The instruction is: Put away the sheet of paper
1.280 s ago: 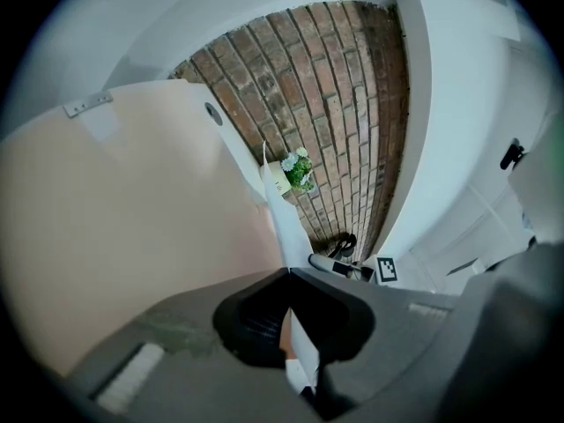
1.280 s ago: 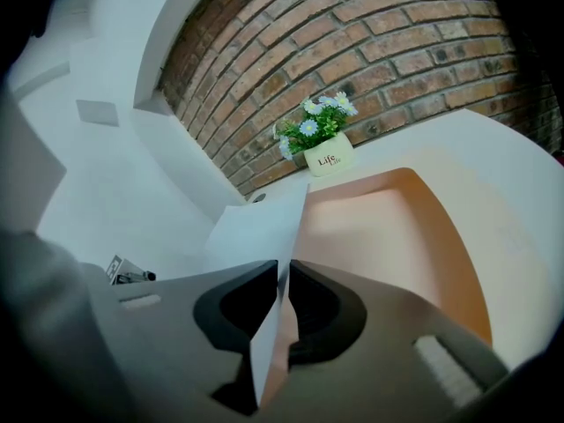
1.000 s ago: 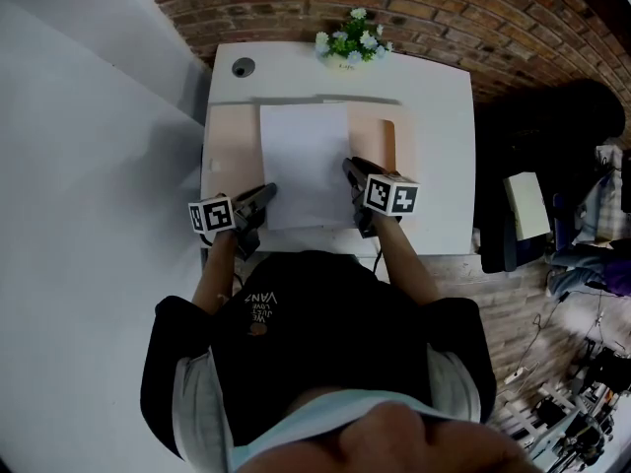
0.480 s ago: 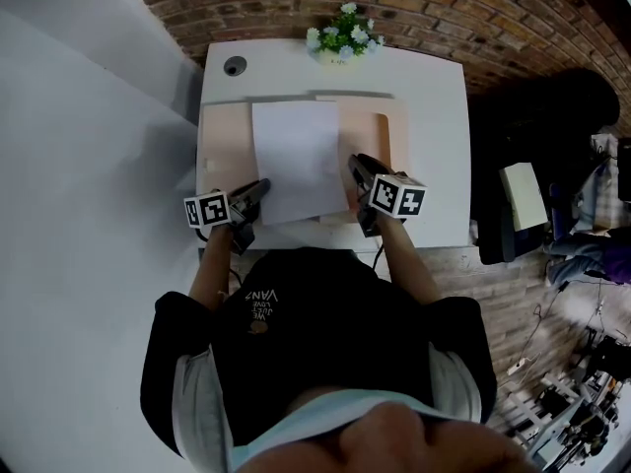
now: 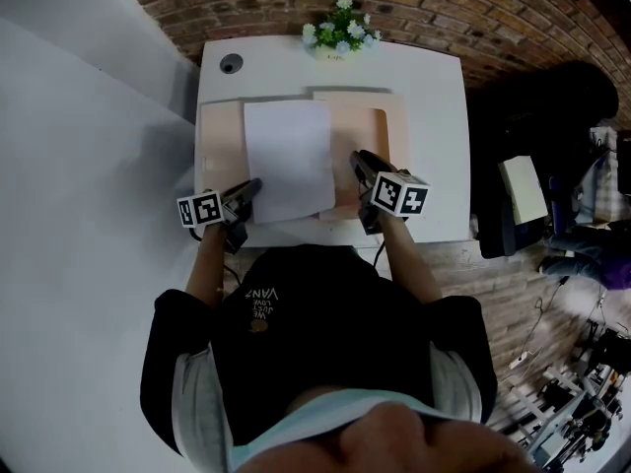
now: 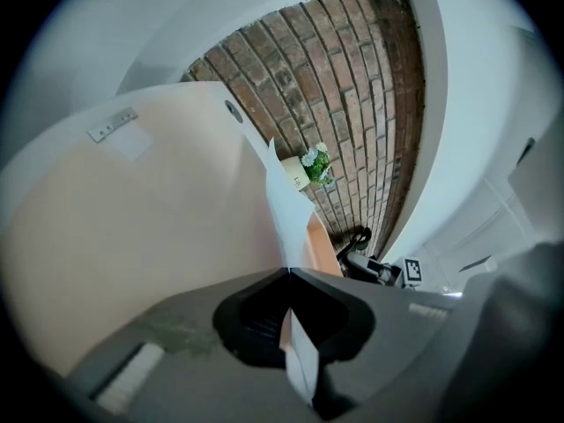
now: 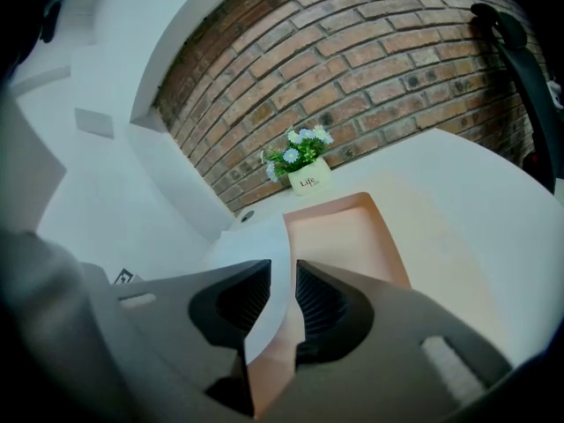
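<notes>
Holding the sheet of paper (image 5: 289, 156) above the peach folder (image 5: 381, 134), the left gripper (image 5: 251, 186) is clamping its corner, while the right gripper (image 5: 359, 157) is standing slightly apart around its edge. With only one firm grip, the sheet is probably risking sagging or slipping sideways.

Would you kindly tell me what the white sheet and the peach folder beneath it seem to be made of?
Sheet of paper: thin matt white paper; it bends limply where it is lifted. Peach folder: probably smooth plastic or card, evenly matt, with a raised rim in the right gripper view; which one I cannot tell.
</notes>
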### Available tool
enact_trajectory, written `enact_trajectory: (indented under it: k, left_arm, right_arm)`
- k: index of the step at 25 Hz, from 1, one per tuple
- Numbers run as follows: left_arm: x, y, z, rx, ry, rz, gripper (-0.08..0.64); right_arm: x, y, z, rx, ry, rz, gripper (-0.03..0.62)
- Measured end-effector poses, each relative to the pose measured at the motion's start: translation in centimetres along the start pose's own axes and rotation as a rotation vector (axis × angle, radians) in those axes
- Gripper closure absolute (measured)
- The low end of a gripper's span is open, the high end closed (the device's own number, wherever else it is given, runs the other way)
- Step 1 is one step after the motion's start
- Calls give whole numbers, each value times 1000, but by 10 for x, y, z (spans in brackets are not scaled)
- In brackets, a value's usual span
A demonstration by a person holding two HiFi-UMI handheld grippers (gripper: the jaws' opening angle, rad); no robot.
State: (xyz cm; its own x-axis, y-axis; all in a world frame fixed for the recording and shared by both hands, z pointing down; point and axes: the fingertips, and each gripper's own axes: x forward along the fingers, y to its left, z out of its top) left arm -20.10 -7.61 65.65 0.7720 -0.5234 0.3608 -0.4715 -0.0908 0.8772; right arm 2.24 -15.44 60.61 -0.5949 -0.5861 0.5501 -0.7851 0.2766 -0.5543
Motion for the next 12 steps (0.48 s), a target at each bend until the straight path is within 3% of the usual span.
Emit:
enact_trajectory:
  k: [12]
  left_arm:
    - [-6,10,5,7,9,26,560]
  right_arm:
    - [-3,3,2,1,-13,-1,505]
